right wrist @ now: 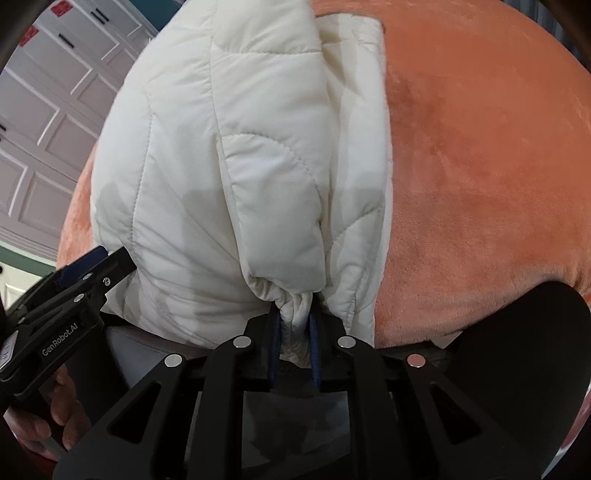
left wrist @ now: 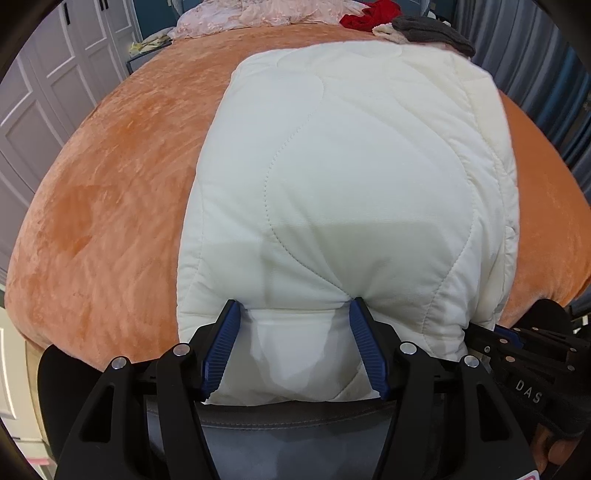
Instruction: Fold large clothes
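A cream quilted jacket point(left wrist: 351, 177) lies lengthwise on an orange plush bed cover point(left wrist: 110, 192), its near hem hanging over the bed's front edge. My left gripper point(left wrist: 293, 306) stands open, its blue pads on either side of the hem, with fabric lying between them. My right gripper point(right wrist: 295, 317) is shut on a bunched elastic cuff or hem of the jacket point(right wrist: 229, 155) at its right side. The left gripper also shows in the right wrist view point(right wrist: 99, 258), at the jacket's left side. The right gripper's black body shows in the left wrist view point(left wrist: 524, 343).
At the bed's far end lie a pink crumpled garment point(left wrist: 258, 14), a red garment point(left wrist: 373, 14) and a dark grey knit item point(left wrist: 436, 33). White panelled wardrobe doors point(left wrist: 48, 85) stand to the left. Blue curtains point(left wrist: 546, 81) hang to the right.
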The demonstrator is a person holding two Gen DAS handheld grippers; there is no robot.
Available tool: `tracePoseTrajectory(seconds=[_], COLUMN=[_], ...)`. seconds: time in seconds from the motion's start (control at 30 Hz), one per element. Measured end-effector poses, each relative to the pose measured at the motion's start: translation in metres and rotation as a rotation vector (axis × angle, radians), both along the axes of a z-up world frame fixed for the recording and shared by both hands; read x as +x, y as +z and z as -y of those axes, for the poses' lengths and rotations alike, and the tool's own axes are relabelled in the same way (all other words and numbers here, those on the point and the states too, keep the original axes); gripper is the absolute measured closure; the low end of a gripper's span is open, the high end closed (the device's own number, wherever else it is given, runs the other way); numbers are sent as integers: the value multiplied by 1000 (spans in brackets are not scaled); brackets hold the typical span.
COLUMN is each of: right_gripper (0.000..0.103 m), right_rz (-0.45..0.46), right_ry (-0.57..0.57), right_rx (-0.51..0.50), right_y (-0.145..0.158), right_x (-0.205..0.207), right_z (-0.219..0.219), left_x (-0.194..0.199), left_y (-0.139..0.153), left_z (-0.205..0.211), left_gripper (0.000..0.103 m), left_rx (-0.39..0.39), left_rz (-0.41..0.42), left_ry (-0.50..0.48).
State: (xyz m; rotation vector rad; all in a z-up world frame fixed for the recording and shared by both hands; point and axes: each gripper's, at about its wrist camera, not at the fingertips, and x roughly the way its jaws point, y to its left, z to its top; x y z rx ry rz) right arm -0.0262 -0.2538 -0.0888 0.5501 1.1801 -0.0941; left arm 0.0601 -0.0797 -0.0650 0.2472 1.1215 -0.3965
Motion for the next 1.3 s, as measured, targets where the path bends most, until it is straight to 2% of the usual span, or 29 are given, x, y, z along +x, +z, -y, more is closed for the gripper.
tracePoseTrajectory(seconds=[0.1, 0.13, 0.17, 0.23, 0.3, 0.37, 0.43, 0.5, 0.6, 0.63, 0.67, 0.7, 0.73, 0.77, 0.8, 0.83, 0.87, 0.97, 1.03, 1.17, 1.3], right_gripper=[79, 70, 55, 41, 34, 24, 22, 22, 22, 39, 75, 84, 88, 90, 90, 90, 90, 89, 88, 83, 78], right_rz=[45, 77, 109, 196, 285, 347, 369, 327, 252, 226, 200, 218, 264, 329, 355, 361, 339, 249, 226, 196, 193], right_ry=[-32, -42, -54, -84, -103, -148, -206, -260, -297, -287, -262, -262, -270, -268, -268, -278, -294, -313, -311, -292, -295], right_rx=[35, 50, 47, -9, -10, 14, 49, 90, 76, 93, 148, 178, 156, 83, 21, -47, -68, -42, -57, -95, -108], right_y=[29, 42, 54, 86, 109, 120, 119, 103, 74, 67, 58, 57, 64, 78, 86, 89, 82, 43, 33, 19, 7], right_x=[-13, -15, -15, -10, 5, 23, 51, 83, 118, 125, 131, 128, 121, 109, 100, 91, 88, 91, 94, 101, 103], right_z=[6, 11, 16, 27, 39, 52, 66, 74, 74, 73, 67, 60, 56, 51, 47, 44, 45, 58, 58, 57, 55], left_x=[5, 7, 13, 29, 53, 76, 96, 117, 140, 141, 145, 147, 148, 149, 148, 147, 145, 143, 141, 134, 136], left_y=[21, 26, 36, 56, 75, 88, 93, 88, 79, 77, 75, 73, 72, 70, 69, 67, 65, 49, 38, 28, 12], left_z=[-13, -17, -23, -35, -39, -35, -26, -12, -1, 1, 5, 9, 12, 13, 15, 16, 20, 34, 42, 59, 66], left_gripper=[44, 45, 45, 44, 43, 43, 43, 43, 43, 43, 43, 43, 43, 43, 43, 43, 43, 43, 43, 43, 40], left_rx=[-63, -79, -109, -188, -254, -295, -294, -280, -292, -286, -277, -265, -257, -250, -240, -232, -225, -187, -173, -92, -59], left_rz=[-35, -42, -50, -49, -40, -25, 1, -18, -49, -48, -44, -41, -40, -37, -32, -29, -24, -32, -36, 54, 82], left_ry=[-12, -8, 2, 34, 60, 75, 80, 77, 100, 101, 100, 99, 93, 86, 79, 72, 60, 34, 28, 6, 15])
